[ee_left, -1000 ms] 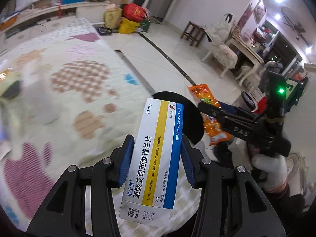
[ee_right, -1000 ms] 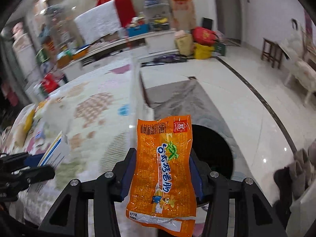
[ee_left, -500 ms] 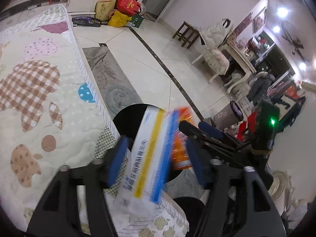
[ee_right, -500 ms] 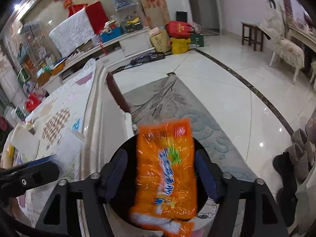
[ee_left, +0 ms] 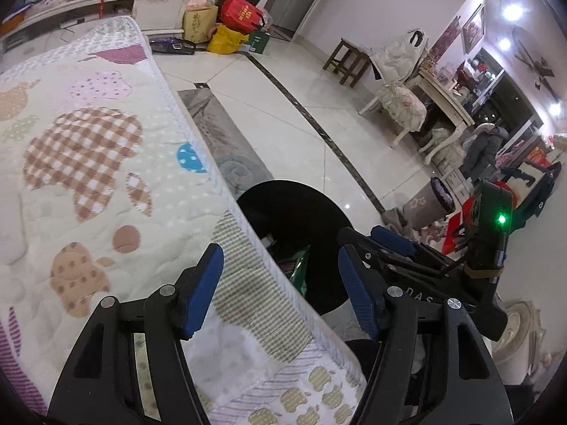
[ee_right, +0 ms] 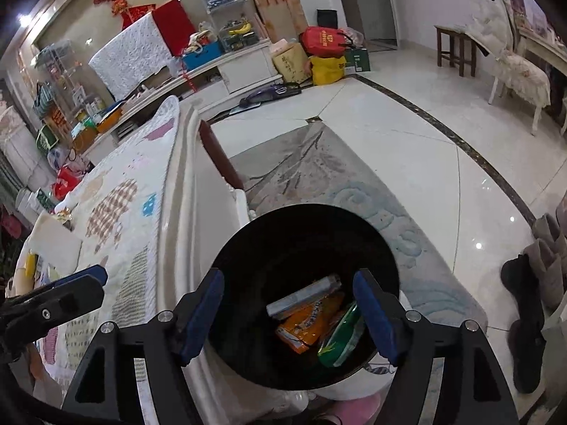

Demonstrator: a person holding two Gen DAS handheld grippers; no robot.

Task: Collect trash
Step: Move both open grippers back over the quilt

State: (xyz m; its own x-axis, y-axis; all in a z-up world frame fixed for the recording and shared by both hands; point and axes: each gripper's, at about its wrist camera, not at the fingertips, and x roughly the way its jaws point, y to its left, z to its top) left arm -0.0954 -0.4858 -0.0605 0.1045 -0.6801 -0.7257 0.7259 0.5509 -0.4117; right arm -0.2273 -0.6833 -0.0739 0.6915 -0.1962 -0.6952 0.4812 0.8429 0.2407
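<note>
Left wrist view: left gripper (ee_left: 280, 283) jaws spread wide, nothing between the blue pads (ee_left: 203, 288). It hangs over the edge of the quilted bed cover (ee_left: 106, 177) with apple patches. The black bin (ee_left: 301, 212) sits on the floor just beside the bed; the mattress edge hides its near-left side and most of the inside is too dark to read. Only a green wrapper (ee_left: 299, 269) shows at the bottom, partly cut off by the bed edge. Right gripper (ee_left: 382, 244) comes in from the right over the bin rim, seen side-on, so its gap is hard to judge here; a green light glows on its body. Grey rug (ee_left: 226, 141) lies under the bin. Wooden stool (ee_left: 345, 60), white chair (ee_left: 400, 102) and bags near the far wall, well apart.

Right wrist view: right gripper (ee_right: 288, 315) jaws wide apart, empty, directly above the bin (ee_right: 248, 244) opening. Inside lie a medicine box (ee_right: 304, 295), an orange snack packet (ee_right: 308, 322) and the green wrapper (ee_right: 340, 340), overlapping; the box rests on top of the orange packet, the right finger covers the wrapper's edge. Print too small to read. Left gripper (ee_right: 60, 290) pokes in at the left edge over the bed cover (ee_right: 124, 212), only one finger seen. White bed frame (ee_right: 209, 219) touches the bin. Dark slippers (ee_right: 524, 304) on the tiles at right.
</note>
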